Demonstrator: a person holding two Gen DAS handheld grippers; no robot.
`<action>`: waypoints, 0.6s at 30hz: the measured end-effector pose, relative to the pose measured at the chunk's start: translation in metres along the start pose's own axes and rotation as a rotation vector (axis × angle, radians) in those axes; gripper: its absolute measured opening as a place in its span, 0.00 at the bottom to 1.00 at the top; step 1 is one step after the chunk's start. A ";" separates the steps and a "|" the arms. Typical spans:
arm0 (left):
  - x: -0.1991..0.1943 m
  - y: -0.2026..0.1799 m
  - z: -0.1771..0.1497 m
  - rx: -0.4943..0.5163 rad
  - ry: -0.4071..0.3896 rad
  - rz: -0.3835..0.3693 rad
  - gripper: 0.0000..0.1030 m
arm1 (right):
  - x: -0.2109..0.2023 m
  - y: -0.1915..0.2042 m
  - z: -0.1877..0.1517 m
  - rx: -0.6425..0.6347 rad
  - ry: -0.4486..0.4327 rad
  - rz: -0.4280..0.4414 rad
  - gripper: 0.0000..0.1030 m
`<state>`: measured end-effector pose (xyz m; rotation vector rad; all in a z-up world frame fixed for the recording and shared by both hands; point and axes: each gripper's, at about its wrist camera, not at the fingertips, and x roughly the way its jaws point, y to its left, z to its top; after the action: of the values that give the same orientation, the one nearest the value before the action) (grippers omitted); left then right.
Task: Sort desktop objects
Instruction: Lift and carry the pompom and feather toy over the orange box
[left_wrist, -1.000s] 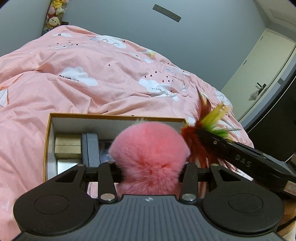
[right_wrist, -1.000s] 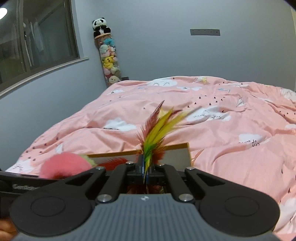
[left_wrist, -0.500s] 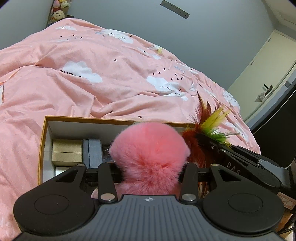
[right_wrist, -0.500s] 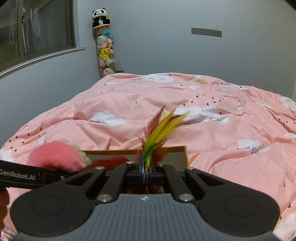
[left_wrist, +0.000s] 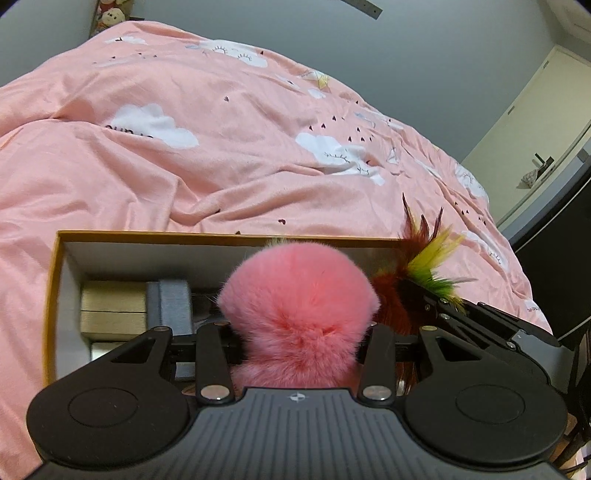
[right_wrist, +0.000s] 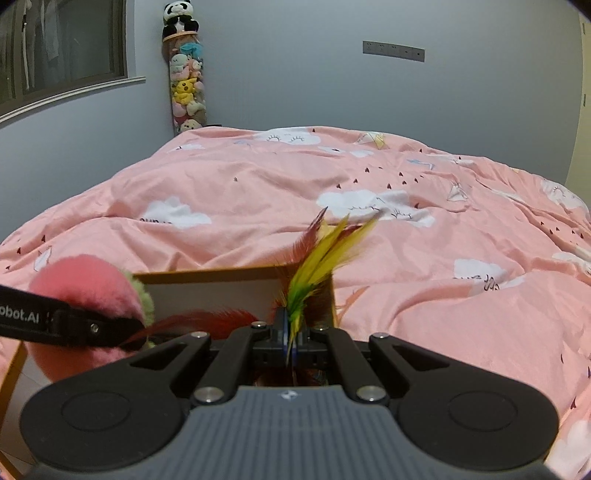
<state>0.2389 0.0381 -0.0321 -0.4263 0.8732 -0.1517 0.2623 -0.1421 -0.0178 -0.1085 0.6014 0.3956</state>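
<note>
Our left gripper (left_wrist: 300, 334) is clamped on a pink pompom (left_wrist: 299, 306) that fills the centre of the left wrist view, its fingers spread wide around the fluff. Our right gripper (right_wrist: 291, 343) is pinched nearly closed on a feather toy (right_wrist: 317, 258), whose yellow, green and red plumes stick up just above centre in the right wrist view. Both things hang over an open box (left_wrist: 155, 238) with an orange rim and white inside walls, which sits on a pink duvet (left_wrist: 184, 147) printed with white clouds.

The pompom blocks most of the box interior in the left view. At lower left of that frame we still make out gold boxes (left_wrist: 110, 299) stacked against the wall and a grey box (left_wrist: 171, 306) just beside them. At right of the pompom the feather toy (left_wrist: 424, 266) pokes out, held by the right gripper (left_wrist: 443, 306).

The right view shows none of those small boxes; its own body and the pompom (right_wrist: 85, 291) at lower left cover them. It gives only the box (right_wrist: 214, 275) far wall, the left gripper's finger (right_wrist: 74, 325) crossing the pompom, a green patch on the pompom's far side, and a red feather trailing left. It alone shows a window (right_wrist: 62, 48) at upper left and a plush tube (right_wrist: 186, 81) topped by a panda. Only the left view shows the door (left_wrist: 535, 122) at upper right.
</note>
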 end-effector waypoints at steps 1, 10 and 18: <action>0.003 -0.001 0.000 0.002 0.005 0.001 0.46 | 0.001 -0.002 -0.001 0.003 0.000 -0.001 0.02; 0.024 -0.004 0.002 0.008 0.040 0.021 0.46 | -0.003 -0.012 -0.002 0.045 -0.016 0.046 0.07; 0.045 -0.010 0.001 -0.009 0.062 0.048 0.46 | -0.012 -0.012 -0.002 0.068 -0.037 0.080 0.11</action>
<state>0.2689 0.0165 -0.0590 -0.4100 0.9449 -0.1170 0.2569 -0.1577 -0.0123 -0.0125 0.5837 0.4532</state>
